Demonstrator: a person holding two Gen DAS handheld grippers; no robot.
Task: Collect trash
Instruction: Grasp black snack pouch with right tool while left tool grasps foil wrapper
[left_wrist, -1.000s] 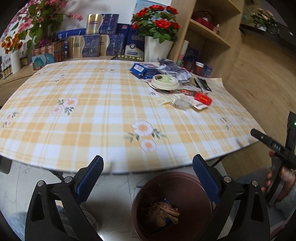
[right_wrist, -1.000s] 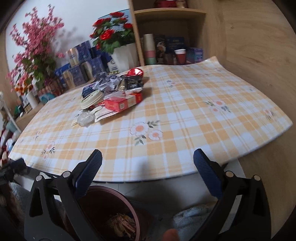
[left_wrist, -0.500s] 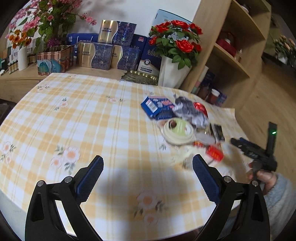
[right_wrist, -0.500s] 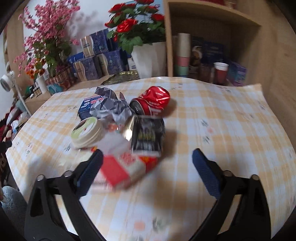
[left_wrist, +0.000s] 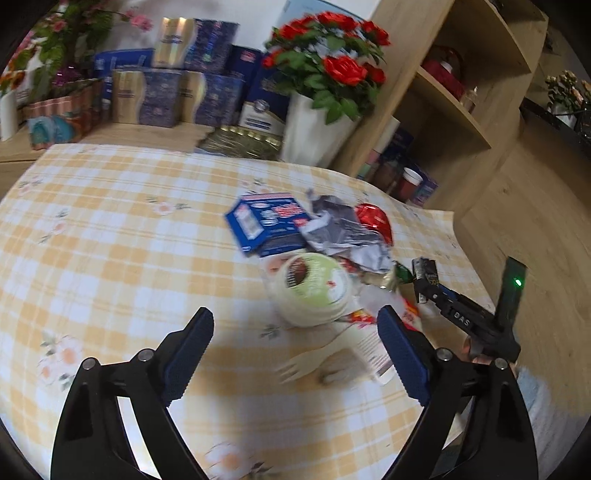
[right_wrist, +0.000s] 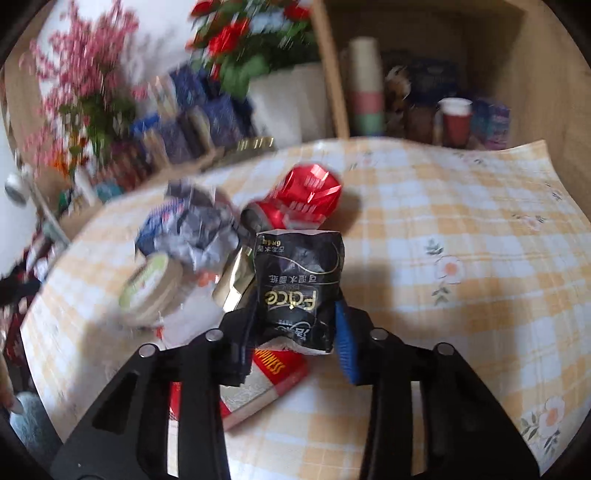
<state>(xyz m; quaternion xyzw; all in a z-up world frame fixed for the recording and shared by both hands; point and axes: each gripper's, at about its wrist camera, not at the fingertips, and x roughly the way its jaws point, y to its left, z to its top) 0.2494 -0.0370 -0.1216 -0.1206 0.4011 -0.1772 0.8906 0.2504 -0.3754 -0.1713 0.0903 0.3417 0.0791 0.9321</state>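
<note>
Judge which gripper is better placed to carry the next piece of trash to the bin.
Right. The right gripper is closing on the black packet, already between its pads. The left gripper, holding nothing, hangs over the fork.

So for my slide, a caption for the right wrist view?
Right gripper jaws closing on a black wrapper above the trash pile.

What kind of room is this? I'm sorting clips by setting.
Probably a home dining or living room: a table under a checked floral tablecloth, a vase of red roses, and wooden shelves holding cups and boxes.
</note>
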